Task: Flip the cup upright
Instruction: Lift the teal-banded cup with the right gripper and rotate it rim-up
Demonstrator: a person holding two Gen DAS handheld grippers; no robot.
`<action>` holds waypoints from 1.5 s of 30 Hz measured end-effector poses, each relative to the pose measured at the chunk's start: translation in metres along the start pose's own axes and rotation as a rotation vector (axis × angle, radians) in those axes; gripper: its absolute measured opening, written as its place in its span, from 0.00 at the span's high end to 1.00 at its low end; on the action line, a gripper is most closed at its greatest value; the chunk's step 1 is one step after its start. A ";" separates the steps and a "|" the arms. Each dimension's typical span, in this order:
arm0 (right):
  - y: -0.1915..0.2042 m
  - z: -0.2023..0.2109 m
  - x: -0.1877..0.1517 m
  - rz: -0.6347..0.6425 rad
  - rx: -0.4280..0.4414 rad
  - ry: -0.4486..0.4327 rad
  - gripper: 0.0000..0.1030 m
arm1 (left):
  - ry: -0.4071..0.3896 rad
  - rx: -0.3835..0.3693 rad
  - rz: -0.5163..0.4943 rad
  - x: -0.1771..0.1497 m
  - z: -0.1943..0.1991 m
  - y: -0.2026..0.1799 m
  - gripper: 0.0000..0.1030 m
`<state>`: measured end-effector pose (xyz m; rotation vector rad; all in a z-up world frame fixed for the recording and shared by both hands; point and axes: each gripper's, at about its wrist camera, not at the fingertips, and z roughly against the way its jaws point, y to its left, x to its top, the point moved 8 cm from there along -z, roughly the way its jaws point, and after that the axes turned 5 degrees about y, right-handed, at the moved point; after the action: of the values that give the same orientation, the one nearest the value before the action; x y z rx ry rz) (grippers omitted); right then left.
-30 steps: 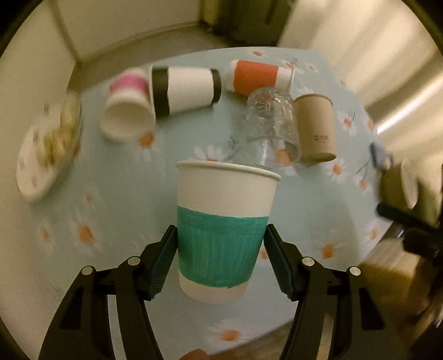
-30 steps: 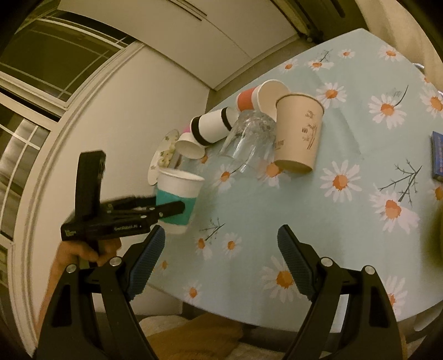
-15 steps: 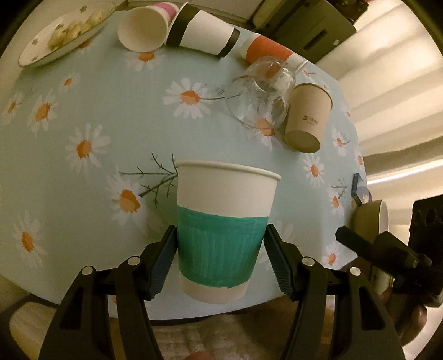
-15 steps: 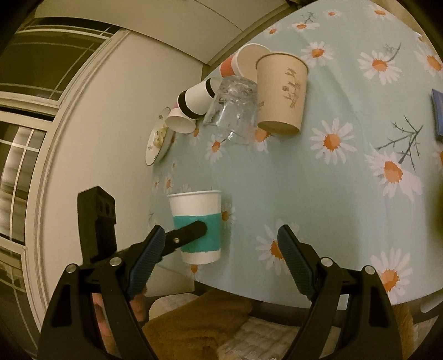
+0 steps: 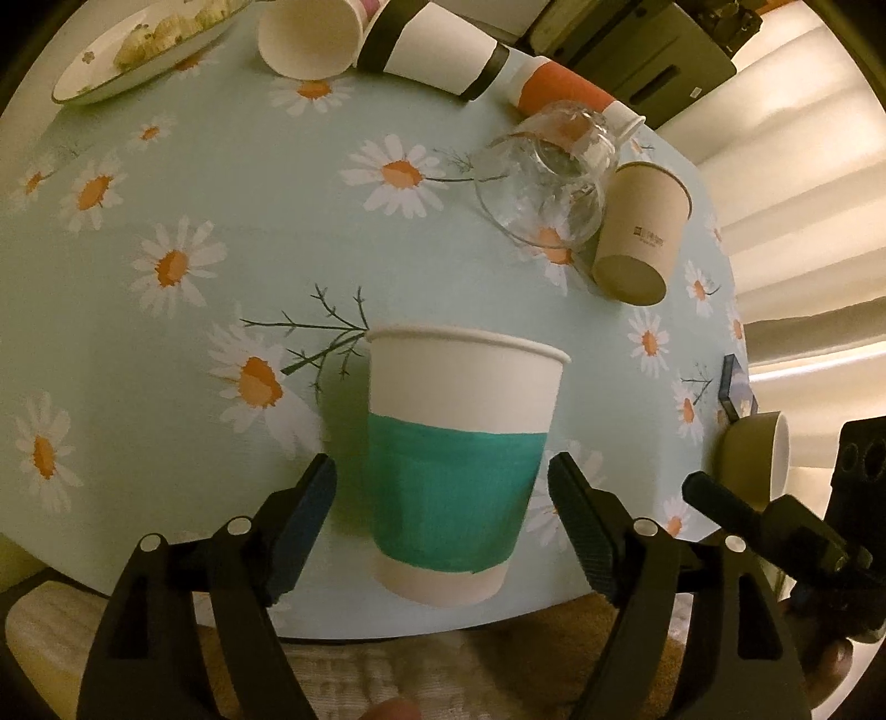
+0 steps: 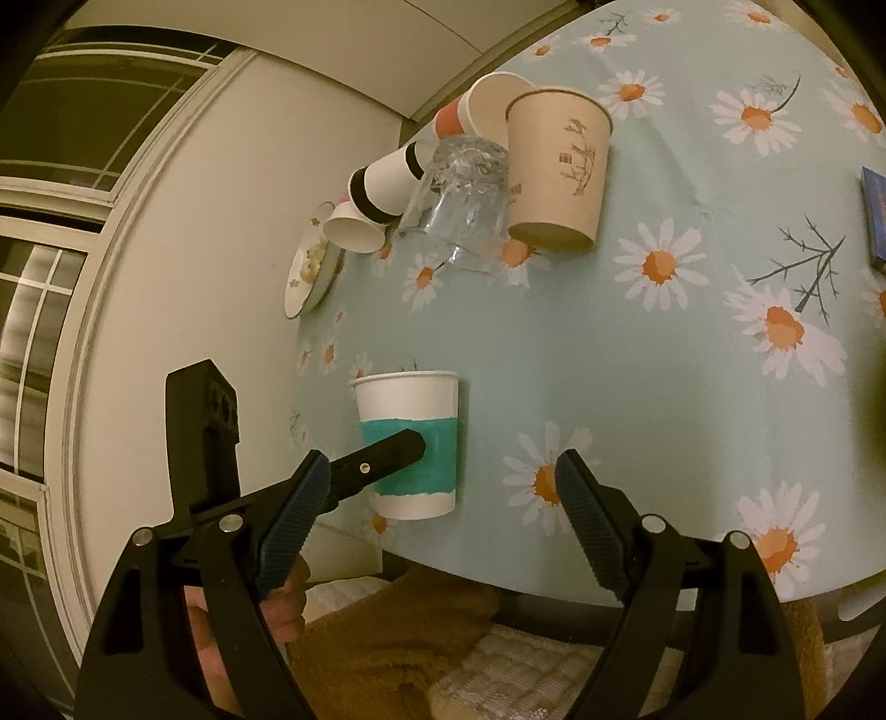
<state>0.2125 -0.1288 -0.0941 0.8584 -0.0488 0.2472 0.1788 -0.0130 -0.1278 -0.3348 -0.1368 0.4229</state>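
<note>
teal-banded cup [image 5: 462,471] upright between spread left claw [image 5: 443,520] pads, untouched, right claw [image 6: 437,518] open

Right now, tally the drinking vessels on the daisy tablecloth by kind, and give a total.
Paper cups: 5 (teal-banded white cup, pink-banded cup, black-banded white cup, orange-banded cup, plain brown cup)
Clear glass mug: 1
Olive cup with white inside, material unclear: 1
Total: 7
</note>
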 end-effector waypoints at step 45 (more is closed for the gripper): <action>0.026 -0.109 0.012 0.096 -0.204 0.155 0.38 | -0.220 -0.289 0.065 -0.057 0.064 0.066 0.25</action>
<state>0.2124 -0.0277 -0.1444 0.6331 0.0290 0.3909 0.0898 0.0376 -0.0944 -0.5784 -0.4049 0.5052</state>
